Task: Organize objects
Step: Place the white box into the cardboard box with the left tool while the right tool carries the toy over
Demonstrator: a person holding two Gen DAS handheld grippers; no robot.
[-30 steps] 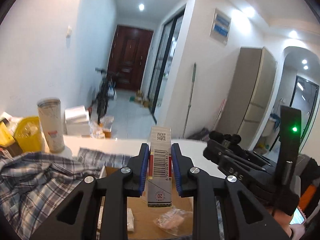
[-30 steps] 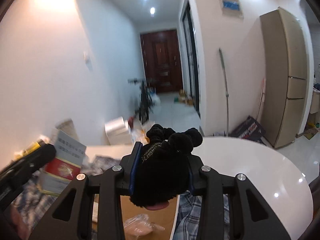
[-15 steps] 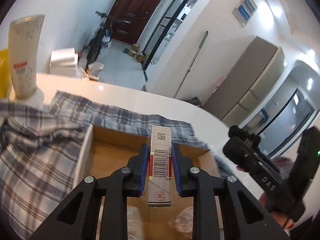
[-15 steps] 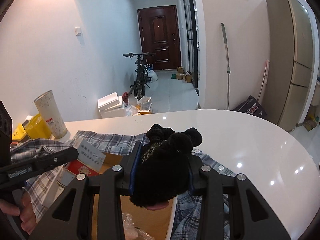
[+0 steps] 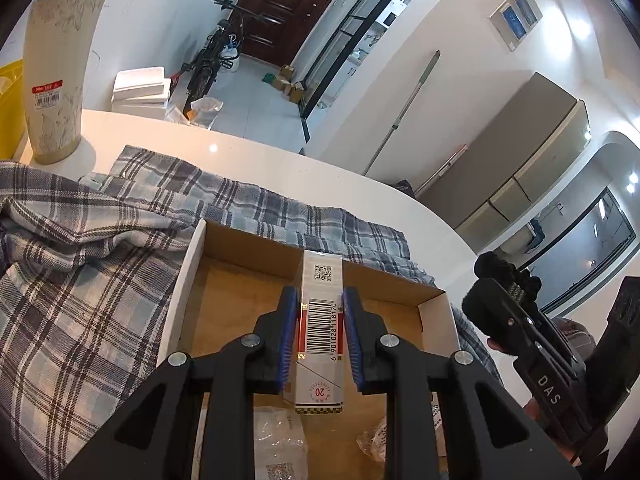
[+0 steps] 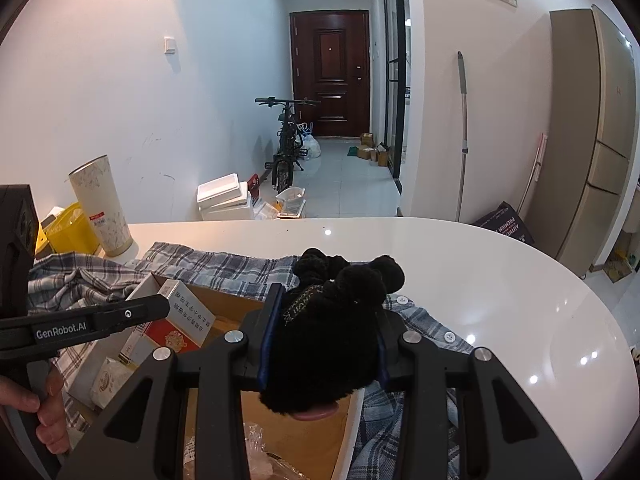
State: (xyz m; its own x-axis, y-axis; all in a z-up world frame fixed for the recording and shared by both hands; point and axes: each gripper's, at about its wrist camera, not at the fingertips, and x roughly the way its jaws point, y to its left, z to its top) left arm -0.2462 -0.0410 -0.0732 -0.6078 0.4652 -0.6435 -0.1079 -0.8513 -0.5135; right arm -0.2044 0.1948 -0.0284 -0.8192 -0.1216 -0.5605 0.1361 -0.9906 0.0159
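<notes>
While both claws hang over the open cardboard box (image 5: 192, 280) on the white worktop (image 6: 500, 280), each one is closed on something. The left claw (image 5: 320, 332) pinches a slim red and white carton (image 5: 322, 320) with a barcode, its blue pads (image 5: 289, 336) pressed flat against the carton's two narrow sides, the carton pointing forward above the box's brown floor. The right claw (image 6: 322, 344) is clamped around a fluffy black plush item (image 6: 332, 320) that bulges out ahead of the jaws and sits over the box's near right corner. A plaid shirt (image 5: 80, 280) lies spread under and around the box. Clear plastic packets (image 5: 280, 440) rest inside the box. A tall pale cylinder (image 6: 102, 204) stands upright beyond the shirt.
</notes>
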